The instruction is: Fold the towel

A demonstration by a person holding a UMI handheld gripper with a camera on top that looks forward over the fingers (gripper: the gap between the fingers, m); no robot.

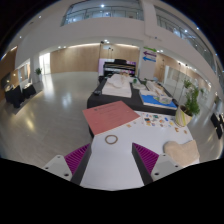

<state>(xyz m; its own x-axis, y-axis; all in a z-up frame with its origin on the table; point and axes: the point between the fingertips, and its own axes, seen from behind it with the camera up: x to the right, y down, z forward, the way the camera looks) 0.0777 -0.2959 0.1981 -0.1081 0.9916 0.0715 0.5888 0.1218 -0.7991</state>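
One pink towel (109, 117) lies flat on the white table (112, 160), straight beyond the gripper (111, 158), whose two fingers stand wide apart, holding nothing. One small ring (111, 139) sits between towel and fingers. Small objects (156, 121) crowd the towel's right edge; open floor (55, 105) spreads left.

Big public atrium or lobby, not a home: wide glossy floor (55, 100), upper-storey balcony railing (100, 12) overhead, piano (118, 67) at far wall, display tables (115, 98) mid-hall, potted plant (189, 100) right, banner stand (150, 62) far right.
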